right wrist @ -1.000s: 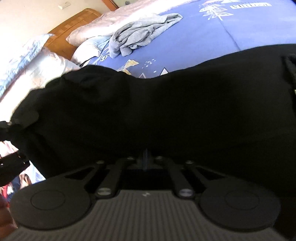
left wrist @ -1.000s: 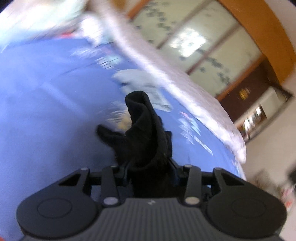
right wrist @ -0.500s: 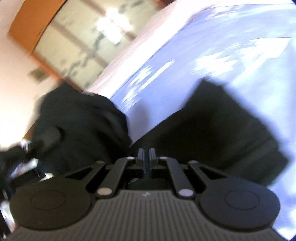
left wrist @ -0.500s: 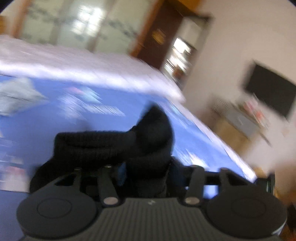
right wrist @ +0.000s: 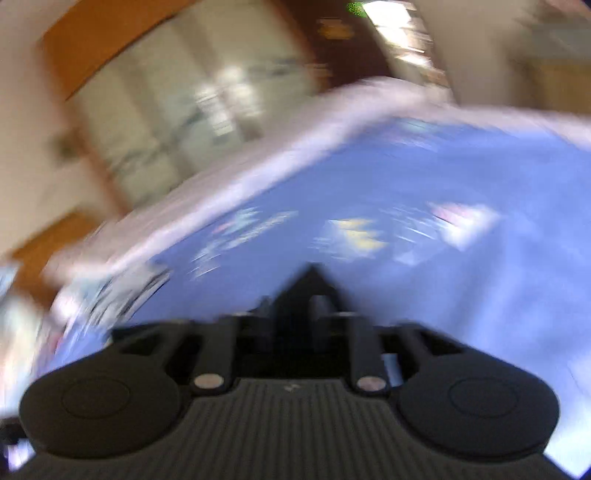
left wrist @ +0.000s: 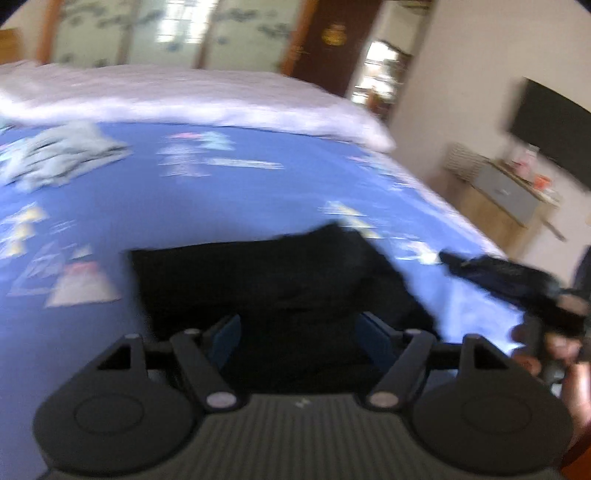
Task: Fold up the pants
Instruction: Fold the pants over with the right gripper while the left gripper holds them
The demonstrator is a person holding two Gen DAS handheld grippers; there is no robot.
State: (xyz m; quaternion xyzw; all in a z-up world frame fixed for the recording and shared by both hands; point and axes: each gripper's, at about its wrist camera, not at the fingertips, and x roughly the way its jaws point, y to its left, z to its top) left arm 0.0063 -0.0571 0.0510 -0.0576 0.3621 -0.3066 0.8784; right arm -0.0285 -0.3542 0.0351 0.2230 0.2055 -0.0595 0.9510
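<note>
The black pants were seen lying flat near the bed's near edge, the left tool spread wide above them; the right tool's state could not be told.

Blue bedspread with pale printed patches covers the bed, and a crumpled grey garment lies toward its far left corner. A white quilt runs along the far edge. Beyond it, frosted panelled wardrobe doors. Off the bed's right side, a low cabinet against the wall, dark television mounted above. Everything's motion-blurred.
</note>
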